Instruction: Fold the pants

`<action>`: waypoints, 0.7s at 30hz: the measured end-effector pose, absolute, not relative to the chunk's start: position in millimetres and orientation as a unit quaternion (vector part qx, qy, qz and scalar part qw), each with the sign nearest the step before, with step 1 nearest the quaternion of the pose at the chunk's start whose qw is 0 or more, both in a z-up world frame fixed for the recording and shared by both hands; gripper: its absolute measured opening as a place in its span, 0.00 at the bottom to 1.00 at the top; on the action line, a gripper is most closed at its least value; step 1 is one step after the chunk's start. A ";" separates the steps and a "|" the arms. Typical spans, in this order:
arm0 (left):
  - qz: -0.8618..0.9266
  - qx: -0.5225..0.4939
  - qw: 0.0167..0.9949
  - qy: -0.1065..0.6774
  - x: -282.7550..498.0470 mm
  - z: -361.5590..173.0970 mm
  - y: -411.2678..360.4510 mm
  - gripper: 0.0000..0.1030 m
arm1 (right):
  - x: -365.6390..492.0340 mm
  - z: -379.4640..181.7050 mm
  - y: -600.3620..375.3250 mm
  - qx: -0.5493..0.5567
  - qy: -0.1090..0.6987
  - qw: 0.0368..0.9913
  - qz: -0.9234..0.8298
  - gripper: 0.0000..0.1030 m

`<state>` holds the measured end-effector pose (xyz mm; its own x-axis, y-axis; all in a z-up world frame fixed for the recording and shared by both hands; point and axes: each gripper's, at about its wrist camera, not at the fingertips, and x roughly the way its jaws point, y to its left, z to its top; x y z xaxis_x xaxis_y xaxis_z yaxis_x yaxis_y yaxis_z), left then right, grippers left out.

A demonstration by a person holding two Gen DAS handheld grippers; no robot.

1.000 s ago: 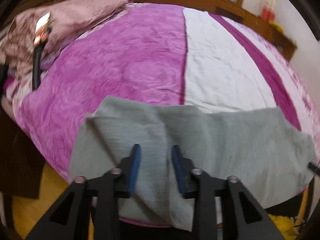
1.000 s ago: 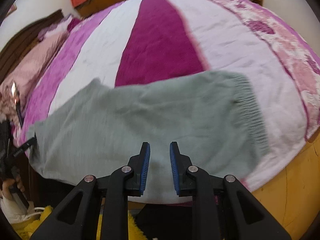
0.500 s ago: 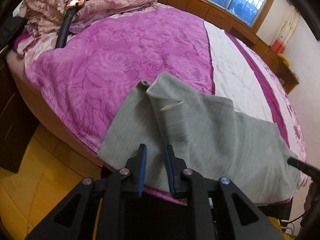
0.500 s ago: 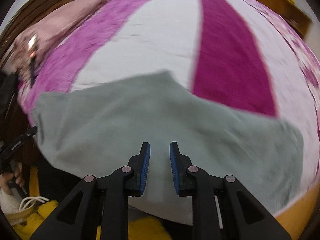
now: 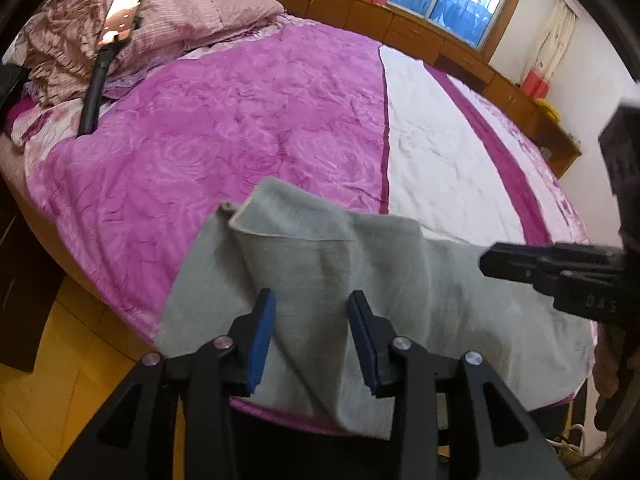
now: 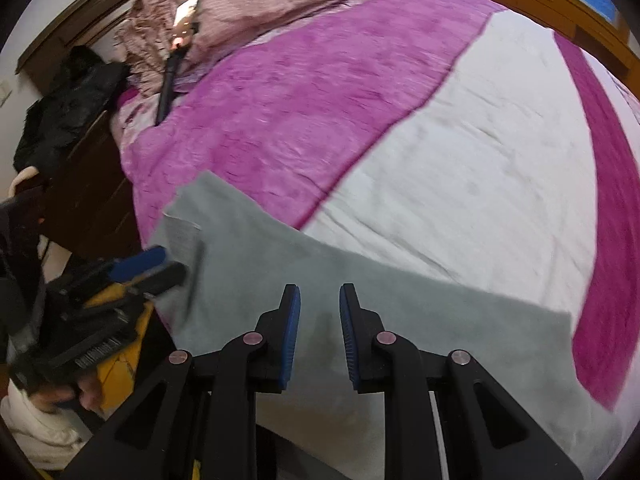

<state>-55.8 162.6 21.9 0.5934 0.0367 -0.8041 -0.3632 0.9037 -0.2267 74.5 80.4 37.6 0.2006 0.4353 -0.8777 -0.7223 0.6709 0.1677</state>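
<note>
Grey-green pants (image 5: 340,264) lie along the near edge of the bed, with one leg end folded back at the left (image 5: 256,216). They also show in the right wrist view (image 6: 320,276). My left gripper (image 5: 312,300) is open, its fingers just above the cloth with a raised fold between them. My right gripper (image 6: 319,304) is open over the middle of the pants and holds nothing. It shows from the side in the left wrist view (image 5: 552,264). The left gripper shows blurred at the pants' left end in the right wrist view (image 6: 140,268).
The bed has a magenta and white striped quilt (image 5: 248,120). Pillows (image 5: 192,12) and a phone on a black stand (image 5: 116,28) sit at its head. A dark wooden cabinet (image 6: 80,184) stands at the left. Yellow wood floor (image 5: 52,360) lies below the bed edge.
My left gripper has opened wider over the pants' folded leg end. My right gripper has swung left along the pants towards the left gripper, with its jaws still a little apart.
</note>
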 end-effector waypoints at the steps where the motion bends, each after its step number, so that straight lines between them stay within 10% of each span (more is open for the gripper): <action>1: 0.115 -0.180 0.871 0.442 -51.8 19.3 158.2 0.38 | 75.0 37.6 82.0 -0.141 0.505 0.761 0.382 0.13; 9: 0.175 -0.099 0.867 0.456 -25.1 -5.8 141.4 0.41 | 78.2 26.7 88.1 -0.135 0.518 0.751 0.387 0.13; 11: 0.175 -0.110 0.870 0.448 -28.6 -3.9 146.4 0.27 | 78.5 25.1 87.9 -0.134 0.521 0.749 0.388 0.13; 12: 0.179 -0.119 0.871 0.442 -33.3 -1.3 151.1 0.04 | 78.9 25.0 88.0 -0.135 0.521 0.748 0.389 0.13; 21: 0.186 -0.204 0.862 0.426 -89.6 1.3 192.1 0.03 | 79.9 30.4 121.7 -0.170 0.509 0.731 0.421 0.14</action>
<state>-89.6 192.1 1.3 0.5683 0.1472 -0.8095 -0.4946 0.8474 -0.1931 79.9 121.7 30.4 0.1279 0.4424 -0.8877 -0.7892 0.5874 0.1791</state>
